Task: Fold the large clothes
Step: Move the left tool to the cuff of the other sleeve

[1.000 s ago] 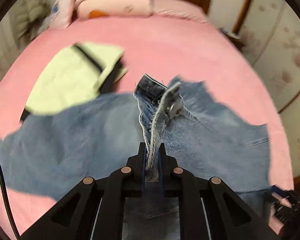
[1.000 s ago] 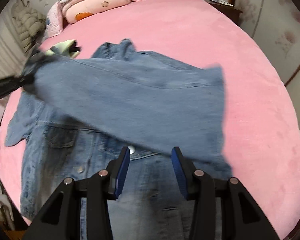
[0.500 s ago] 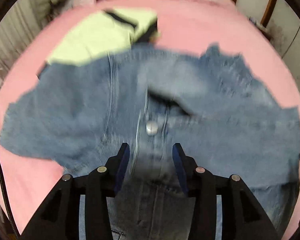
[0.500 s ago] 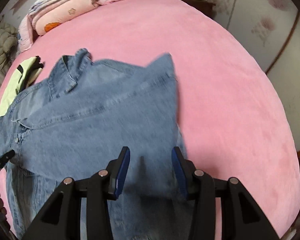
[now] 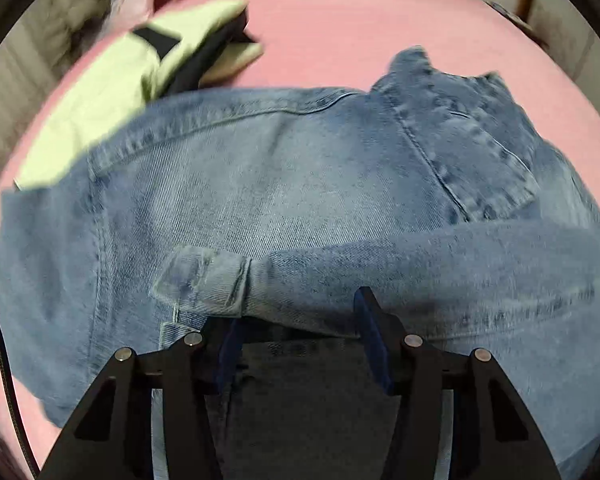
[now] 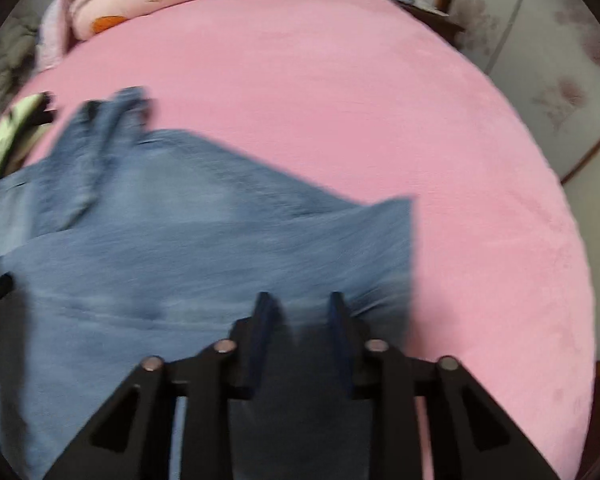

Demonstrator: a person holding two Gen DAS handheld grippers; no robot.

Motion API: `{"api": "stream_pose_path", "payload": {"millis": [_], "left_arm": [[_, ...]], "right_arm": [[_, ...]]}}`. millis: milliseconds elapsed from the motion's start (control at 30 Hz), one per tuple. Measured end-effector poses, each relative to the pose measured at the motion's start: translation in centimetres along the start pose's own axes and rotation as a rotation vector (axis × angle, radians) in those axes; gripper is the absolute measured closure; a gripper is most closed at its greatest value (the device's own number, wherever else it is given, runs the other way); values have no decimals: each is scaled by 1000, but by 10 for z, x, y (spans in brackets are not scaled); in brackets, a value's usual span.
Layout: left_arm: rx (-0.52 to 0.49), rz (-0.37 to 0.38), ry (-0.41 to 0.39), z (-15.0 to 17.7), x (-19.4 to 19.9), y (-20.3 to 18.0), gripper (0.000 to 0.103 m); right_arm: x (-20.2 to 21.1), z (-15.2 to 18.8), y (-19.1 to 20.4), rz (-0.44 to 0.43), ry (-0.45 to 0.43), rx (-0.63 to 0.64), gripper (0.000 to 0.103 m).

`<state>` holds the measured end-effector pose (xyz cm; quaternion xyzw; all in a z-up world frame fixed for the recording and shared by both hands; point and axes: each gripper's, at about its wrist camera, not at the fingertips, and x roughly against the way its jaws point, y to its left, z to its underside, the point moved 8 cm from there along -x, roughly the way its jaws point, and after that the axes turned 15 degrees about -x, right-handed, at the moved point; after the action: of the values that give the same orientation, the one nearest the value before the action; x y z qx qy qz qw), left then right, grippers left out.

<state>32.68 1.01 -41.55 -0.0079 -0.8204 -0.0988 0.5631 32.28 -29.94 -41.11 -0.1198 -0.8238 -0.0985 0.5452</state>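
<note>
both claws (image 5: 296, 320) (image 6: 300, 312) agape, empty, denim jacket (image 5: 280, 184) spread just beneath them

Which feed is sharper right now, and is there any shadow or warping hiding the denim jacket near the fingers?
Left wrist view: weave and seams of the blue denim jacket read sharply mid-frame, edges smear; the left gripper shadows the cloth between its open fingers. Right wrist view: motion blur throughout, jacket seams lost, dark shadow under the open right gripper. Fisheye bows the pink bedspread in both.
</note>
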Motion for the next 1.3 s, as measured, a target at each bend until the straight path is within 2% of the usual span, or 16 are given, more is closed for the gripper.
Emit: {"api": "stream_pose_path", "payload": {"millis": [67, 133, 233, 333, 400, 433, 467, 533, 600, 633, 667, 700, 800, 1000, 1133, 1300], "left_arm": [[-28, -30, -1, -2, 1, -3, 50], [-57, -52, 2, -2, 5, -6, 50], [-37, -1, 19, -4, 15, -12, 51], [-15, 46, -28, -10, 53, -14, 49], [-20, 78, -59, -10, 84, -13, 38], [-23, 88, -70, -10, 95, -14, 25], [-26, 101, -95, -11, 116, -12, 19], [-35, 127, -158, -13, 156, -5, 17], [-40, 146, -183, -9, 188, 5, 13], [-33, 160, -201, -6, 207, 14, 12], [-24, 168, -215, -9, 218, 24, 12], [-10, 172, -233, -7, 235, 37, 11], [43, 161, -267, 7, 269, 80, 10], [228, 71, -310, 58, 303, 208, 7], [354, 16, -299, 104, 289, 287, 6], [535, 7, -249, 174, 232, 376, 7]], "right_arm": [[-5, -6, -17, 4, 5, -31, 92], [-8, -7, -24, -39, 37, -61, 93], [4, -6, -17, -13, 42, -9, 92], [33, -6, -8, -77, 40, -32, 89], [56, -4, -4, -113, 32, -57, 89], [71, -2, 0, -139, 31, -69, 89], [85, 0, 3, -164, 31, -73, 89], [108, 3, 13, -189, 22, -67, 89], [141, 10, 31, -224, 4, -50, 87], [154, 12, 37, -236, -4, -44, 84], [174, 16, 52, -251, -17, -32, 76], [188, 19, 61, -265, -27, -22, 69], [233, 28, 100, -306, -76, 18, 60], [299, 51, 188, -378, -127, 126, 59], [319, 70, 253, -424, -151, 183, 60], [318, 108, 343, -457, -178, 257, 60]]}}
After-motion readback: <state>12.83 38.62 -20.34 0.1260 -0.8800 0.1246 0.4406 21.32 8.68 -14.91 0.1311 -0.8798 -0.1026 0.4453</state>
